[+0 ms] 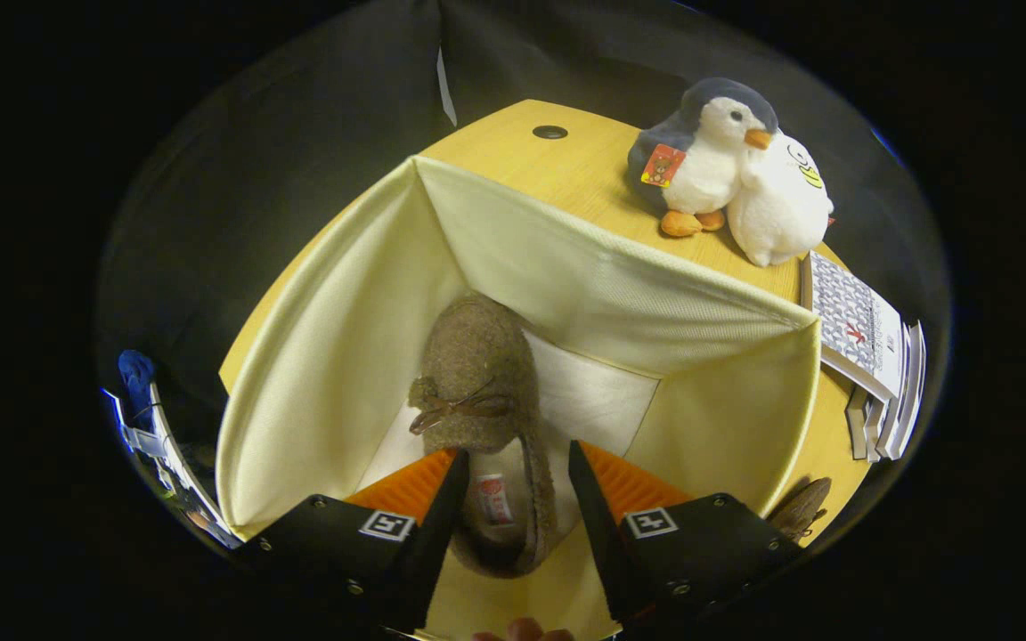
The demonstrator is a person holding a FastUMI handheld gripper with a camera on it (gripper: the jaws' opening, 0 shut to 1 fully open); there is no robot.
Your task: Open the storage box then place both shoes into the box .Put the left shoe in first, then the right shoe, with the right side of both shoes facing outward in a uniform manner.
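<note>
Spread apart, the gripper (513,467) fingers flank the heel of a brown woolly slipper (484,418) with a small bow, neither finger clearly pressing it. It is seen inside the open cream fabric storage box (620,294). A second slipper (800,509) is glimpsed just outside the box on the wooden table (566,169).

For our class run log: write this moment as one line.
gripper: open, straddling shoe | brown shoe: inside storage box | second shoe: outside box
</note>
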